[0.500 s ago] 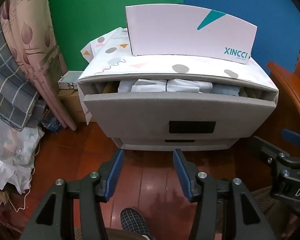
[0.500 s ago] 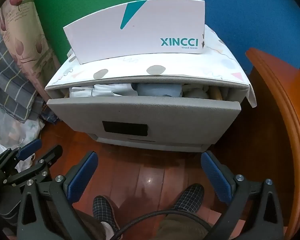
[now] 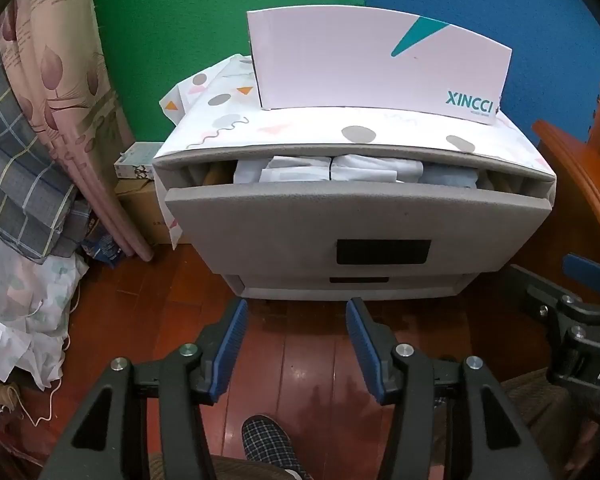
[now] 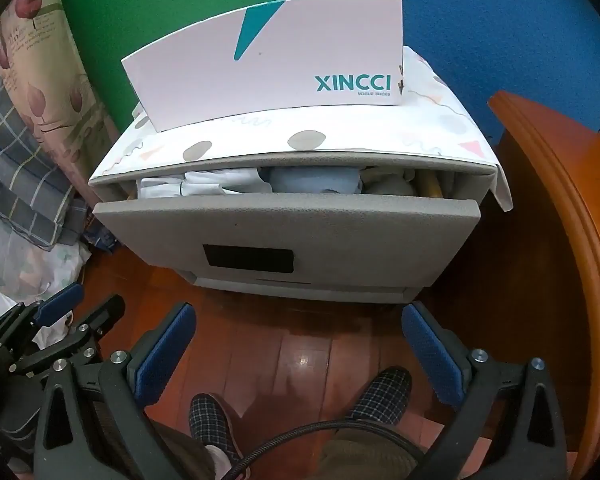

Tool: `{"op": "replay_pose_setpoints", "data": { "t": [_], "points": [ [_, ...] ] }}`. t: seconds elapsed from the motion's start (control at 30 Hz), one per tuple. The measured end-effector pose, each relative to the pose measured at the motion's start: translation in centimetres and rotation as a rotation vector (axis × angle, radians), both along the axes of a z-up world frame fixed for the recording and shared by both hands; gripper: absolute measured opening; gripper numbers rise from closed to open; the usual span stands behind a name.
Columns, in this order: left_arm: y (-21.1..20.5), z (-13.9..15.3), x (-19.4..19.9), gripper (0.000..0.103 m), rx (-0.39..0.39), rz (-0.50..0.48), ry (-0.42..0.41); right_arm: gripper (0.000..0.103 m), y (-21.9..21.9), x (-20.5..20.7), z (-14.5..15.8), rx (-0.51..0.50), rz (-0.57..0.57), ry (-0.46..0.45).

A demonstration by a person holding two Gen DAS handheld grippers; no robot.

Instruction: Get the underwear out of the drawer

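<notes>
1. The drawer (image 4: 284, 236) is the top one of a small grey cabinet. It's pulled out partway toward the cameras, with its long axis running left to right across both views. The front panel is matte, slightly grainy grey with a dark rectangular recess for a handle.
2. The underwear (image 4: 220, 186) sits in the open gap behind that panel: soft folded bundles, white on the left and pale blue (image 4: 314, 182) in the middle, packed side by side along the drawer's length. Which way each piece points, can't really tell.
3. The left gripper (image 3: 296, 344) hangs over the reddish glossy wood floor just in front of the cabinet, tilted downward. Its blue ribbed pads are about half apart with nothing between them.
4. The right gripper (image 4: 298, 354) is spread as wide as it goes and is also empty, over the same floor.
5. On top of the cabinet: a patterned cloth (image 3: 340, 128) with grey dots, plus a white cardboard XINCCI shoe box (image 4: 268, 64) standing lengthwise.
6. Plaid slippers (image 4: 380, 394) are down by the cable.
</notes>
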State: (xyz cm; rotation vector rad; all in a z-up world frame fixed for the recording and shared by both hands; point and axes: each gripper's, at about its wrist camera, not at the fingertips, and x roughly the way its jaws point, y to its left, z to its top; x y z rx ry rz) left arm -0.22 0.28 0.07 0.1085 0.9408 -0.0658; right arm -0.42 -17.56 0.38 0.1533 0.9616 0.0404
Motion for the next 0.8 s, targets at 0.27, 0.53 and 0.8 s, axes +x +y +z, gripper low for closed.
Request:
{"op": "replay_pose_setpoints", "data": {
  "t": [0.27, 0.53, 0.8],
  "points": [
    [-0.35, -0.39, -0.03, 0.053, 0.006, -0.001, 0.005, 0.102, 0.03, -0.05, 0.14, -0.001, 0.0, 0.001],
    [-0.19, -0.49, -0.01, 0.053, 0.001, -0.003, 0.009, 0.102, -0.01, -0.05, 0.0, 0.001, -0.001, 0.002],
    [0.04, -0.43, 0.1, 0.053, -0.002, -0.004, 0.011, 0.102, -0.06, -0.03, -0.02, 0.0, -0.003, 0.003]
  ]
}}
